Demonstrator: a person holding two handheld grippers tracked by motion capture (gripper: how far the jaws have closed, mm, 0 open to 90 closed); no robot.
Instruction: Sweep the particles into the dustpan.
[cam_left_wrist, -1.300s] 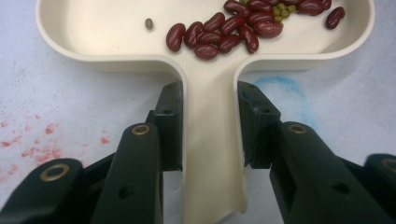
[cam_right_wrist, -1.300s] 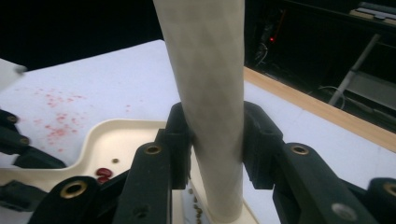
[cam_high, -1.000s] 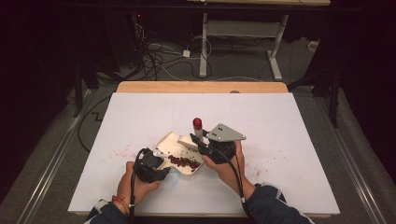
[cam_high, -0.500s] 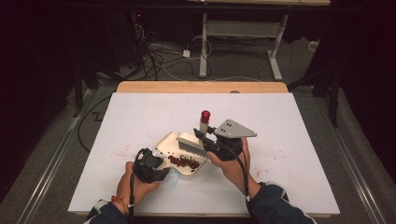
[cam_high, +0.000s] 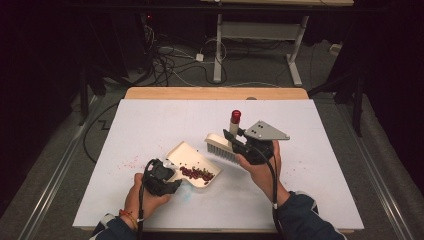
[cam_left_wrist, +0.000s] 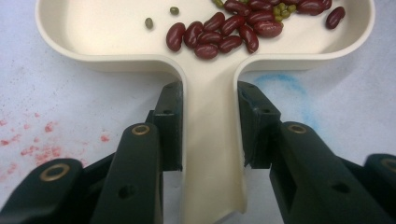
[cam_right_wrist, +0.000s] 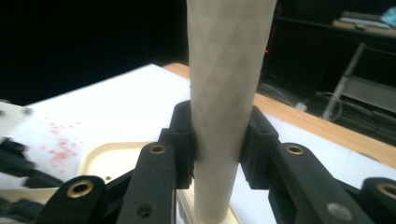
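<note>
the work in hand is sweeping beans into the cream plastic dustpan (cam_high: 192, 159), and the step now looks like a pause after a sweep. the left gripper (cam_high: 165, 176) is closed on the dustpan's flat handle (cam_left_wrist: 212, 154), one black jaw on each side of it. the pan lies flat on the white table (cam_high: 320, 165), and the pile of dark red kidney beans (cam_left_wrist: 229, 30) with a few small green beans lies inside it, near its back wall. the right gripper (cam_high: 235, 141) is clamped on the pale round handle (cam_right_wrist: 229, 93) of the cream brush with a red cap (cam_high: 234, 116). the brush stands just beside the dustpan's far right edge, with its bristle head (cam_high: 220, 148) lifted off the pan.

next, i think the brush needs to go aside, and the pan must be lifted level so no bean rolls out.

compared with one second ago, the brush is further away from the dustpan, to the right and a little higher; the dustpan and the left gripper have not moved.
</note>
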